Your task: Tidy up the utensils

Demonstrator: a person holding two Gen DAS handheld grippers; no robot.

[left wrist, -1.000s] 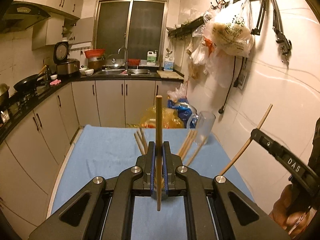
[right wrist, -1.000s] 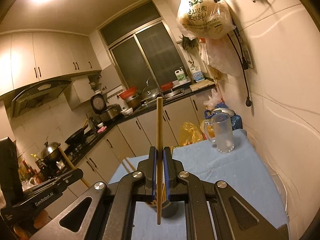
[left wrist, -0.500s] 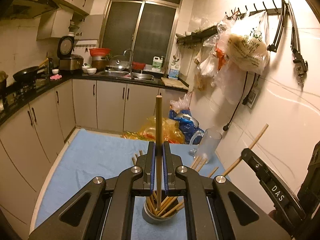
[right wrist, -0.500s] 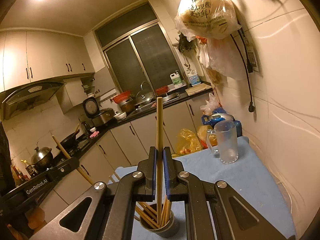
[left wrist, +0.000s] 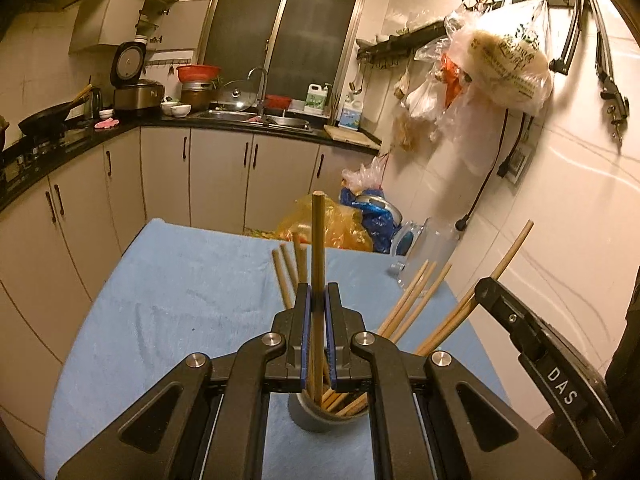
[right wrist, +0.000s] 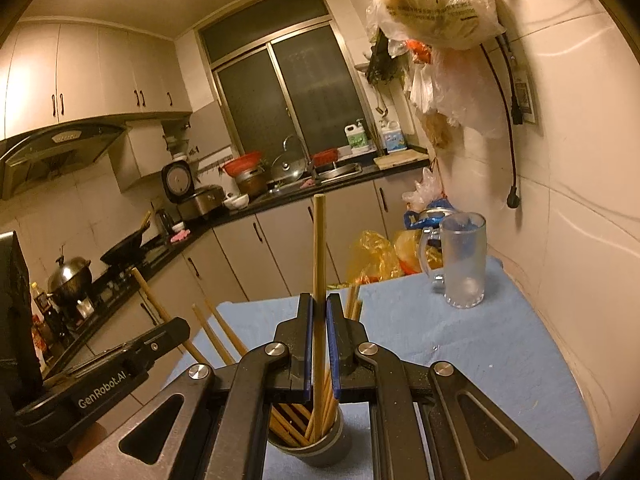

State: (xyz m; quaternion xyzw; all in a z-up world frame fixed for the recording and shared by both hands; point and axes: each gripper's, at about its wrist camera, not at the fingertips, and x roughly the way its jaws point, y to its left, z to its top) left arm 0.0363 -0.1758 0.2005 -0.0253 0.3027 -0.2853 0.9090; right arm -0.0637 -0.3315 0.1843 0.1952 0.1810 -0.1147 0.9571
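While both tilt downward, left tongs (left wrist: 318, 308) clamp a chopstick (left wrist: 318, 248), right tongs (right wrist: 319, 312) another chopstick (right wrist: 319, 248), over a holder (right wrist: 308, 446).

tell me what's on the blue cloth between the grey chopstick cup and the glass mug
Nothing: in the right wrist view the blue cloth runs bare from the grey cup to the glass mug, apart from a few tiny specks.

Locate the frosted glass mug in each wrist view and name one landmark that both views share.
Left wrist view: the frosted glass mug stands right of centre at the far right corner of the blue tablecloth, partly behind chopsticks.
Right wrist view: the mug stands upper right on the cloth, near the wall.
Shared landmark: the grey chopstick cup, bottom centre in both, below each claw.
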